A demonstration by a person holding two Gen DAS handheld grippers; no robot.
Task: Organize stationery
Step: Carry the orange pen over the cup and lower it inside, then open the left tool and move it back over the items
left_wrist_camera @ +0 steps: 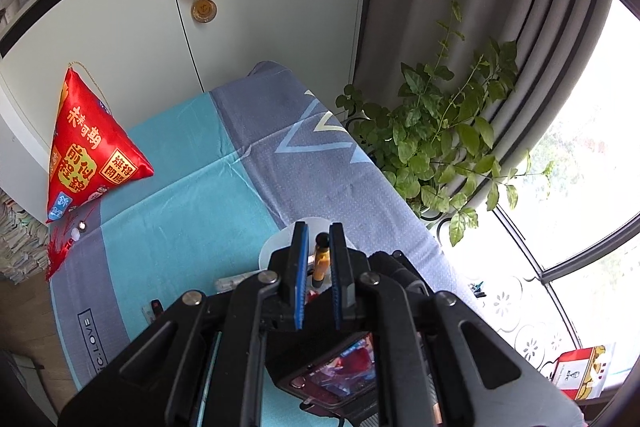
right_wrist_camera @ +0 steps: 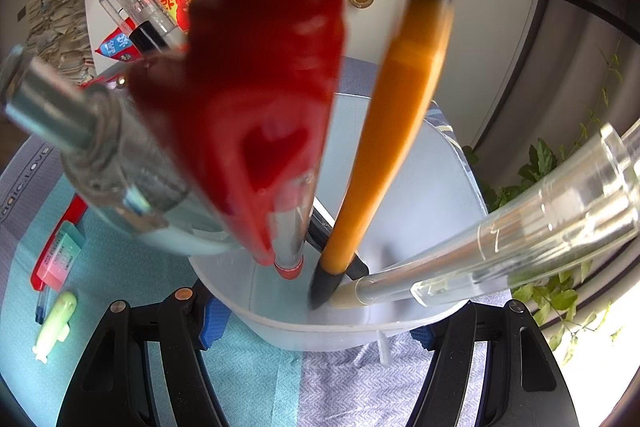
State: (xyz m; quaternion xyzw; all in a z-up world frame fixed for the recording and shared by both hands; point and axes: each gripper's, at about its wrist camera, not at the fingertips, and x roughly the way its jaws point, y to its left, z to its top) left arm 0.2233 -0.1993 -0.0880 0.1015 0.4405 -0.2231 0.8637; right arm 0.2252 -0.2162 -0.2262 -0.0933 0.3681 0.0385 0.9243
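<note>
Pen cup [right_wrist_camera: 400, 331] clamped btwn right fingers [right_wrist_camera: 212, 323]; left fingers [left_wrist_camera: 301, 267] closed above.

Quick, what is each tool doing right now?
Left tool: closed, holding nothing.
Right tool: closed around the white pen cup.

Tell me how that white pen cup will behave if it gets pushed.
The white cup looks like thin plastic, so probably light and easy to slide on the cloth. Tall pens lean out over its rim, so it may tip unless steadied.

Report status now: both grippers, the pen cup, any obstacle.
Left gripper shut, empty. Right gripper clamps white cup. Pens inside; eraser outside.
</note>
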